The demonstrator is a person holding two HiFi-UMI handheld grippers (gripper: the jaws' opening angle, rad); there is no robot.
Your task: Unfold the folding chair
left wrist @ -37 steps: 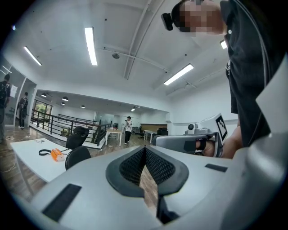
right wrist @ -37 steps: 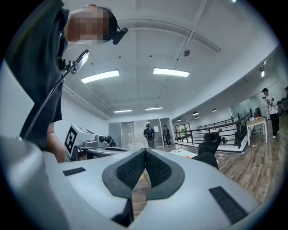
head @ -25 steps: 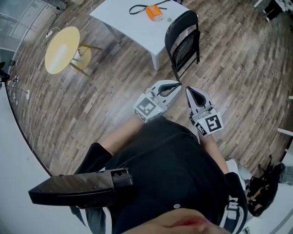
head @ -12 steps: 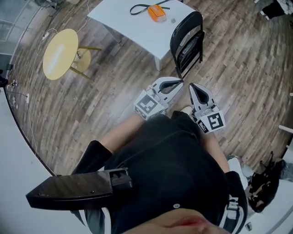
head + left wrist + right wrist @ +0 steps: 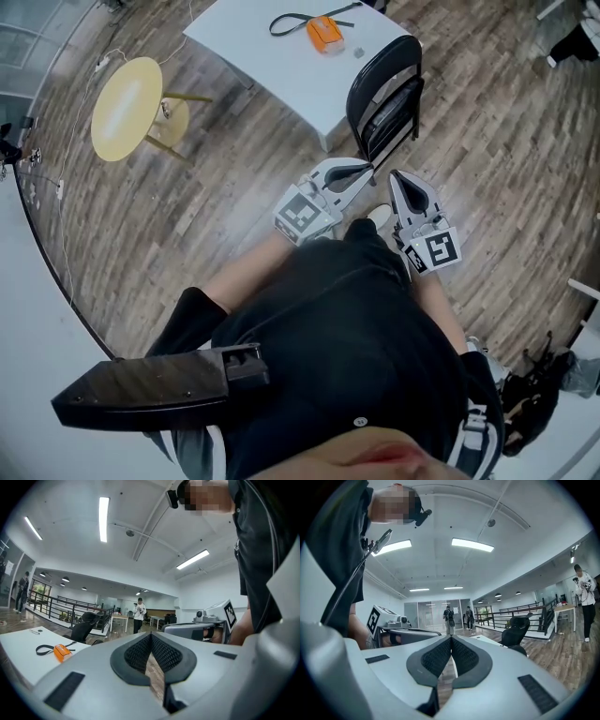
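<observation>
The black folding chair (image 5: 384, 98) stands folded against the corner of the white table (image 5: 272, 56), just beyond both grippers in the head view. My left gripper (image 5: 368, 172) and right gripper (image 5: 394, 176) are held side by side, tips a short way from the chair's legs and not touching it. Both are shut with nothing between the pads. In the left gripper view the shut jaws (image 5: 151, 635) fill the foreground, and the chair's dark back (image 5: 84, 626) shows to their left. The right gripper view has its shut jaws (image 5: 451, 639) in front and the chair (image 5: 518, 627) to the right.
An orange object (image 5: 323, 30) and a black strap (image 5: 286, 19) lie on the table. A round yellow stool (image 5: 127, 103) stands at the left on the wood floor. A dark bag (image 5: 525, 403) lies at the lower right. People (image 5: 449, 619) stand far off by a railing (image 5: 56, 611).
Both grippers and the person have moved forward, so the chair and table now sit closer and lower in the head view. A shoe tip now shows between the grippers. The jaws stay shut.
</observation>
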